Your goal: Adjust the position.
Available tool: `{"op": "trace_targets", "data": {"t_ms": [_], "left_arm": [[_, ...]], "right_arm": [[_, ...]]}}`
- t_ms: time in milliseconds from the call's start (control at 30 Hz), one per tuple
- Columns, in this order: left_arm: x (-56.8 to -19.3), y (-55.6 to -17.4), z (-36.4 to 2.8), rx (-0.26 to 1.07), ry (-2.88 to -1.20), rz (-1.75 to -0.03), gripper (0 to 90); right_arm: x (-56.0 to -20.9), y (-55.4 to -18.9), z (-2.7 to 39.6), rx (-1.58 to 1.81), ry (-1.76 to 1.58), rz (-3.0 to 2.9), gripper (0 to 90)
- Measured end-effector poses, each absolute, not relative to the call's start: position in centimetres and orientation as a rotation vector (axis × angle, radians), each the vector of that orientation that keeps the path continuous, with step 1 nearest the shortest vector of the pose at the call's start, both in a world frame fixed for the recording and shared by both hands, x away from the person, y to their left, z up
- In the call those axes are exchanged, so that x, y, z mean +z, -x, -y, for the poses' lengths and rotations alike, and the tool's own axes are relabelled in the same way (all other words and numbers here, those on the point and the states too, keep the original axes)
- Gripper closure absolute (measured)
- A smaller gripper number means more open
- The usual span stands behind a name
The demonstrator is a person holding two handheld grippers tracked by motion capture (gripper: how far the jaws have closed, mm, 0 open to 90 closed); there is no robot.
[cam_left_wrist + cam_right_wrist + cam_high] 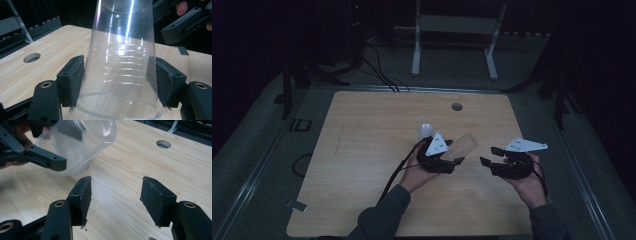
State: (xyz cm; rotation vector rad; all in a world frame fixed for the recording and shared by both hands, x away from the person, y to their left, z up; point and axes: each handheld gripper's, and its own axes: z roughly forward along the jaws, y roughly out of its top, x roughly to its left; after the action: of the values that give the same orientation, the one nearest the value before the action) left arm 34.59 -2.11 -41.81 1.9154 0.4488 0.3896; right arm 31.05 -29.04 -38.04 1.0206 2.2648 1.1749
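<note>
Surface: a pale wooden counter [362, 165] is lying under dim light, with a round hole [456, 106] near its far edge.
Room: dark grey floor is surrounding the counter; a white metal frame [456, 30] is standing beyond the hole, and black cables are trailing over the floor left of that frame.
Count: one clear plastic cup [122, 62], one small pale ball [426, 131], two tongs.
Cup: it is being held tilted above the counter, on the near side of the hole, its rim toward the left tongs.
Left tongs [120, 82]: their pads are pressing on both sides of the cup.
Right tongs [115, 195]: they are hovering just beside the cup with the jaws apart and nothing between them.
Around: the ball is sitting between the hole and the left tongs.
</note>
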Motion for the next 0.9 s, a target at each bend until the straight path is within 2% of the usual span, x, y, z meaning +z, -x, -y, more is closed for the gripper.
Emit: {"op": "trace_targets", "data": {"t_ms": [900], "left_arm": [[-42.15, -34.57, 1.67, 0.377, -1.983, -0.407, 31.7]], "right_arm": [[-37.69, -30.96, 28.89, 0.991, -0.892, -2.383, 40.8]]}}
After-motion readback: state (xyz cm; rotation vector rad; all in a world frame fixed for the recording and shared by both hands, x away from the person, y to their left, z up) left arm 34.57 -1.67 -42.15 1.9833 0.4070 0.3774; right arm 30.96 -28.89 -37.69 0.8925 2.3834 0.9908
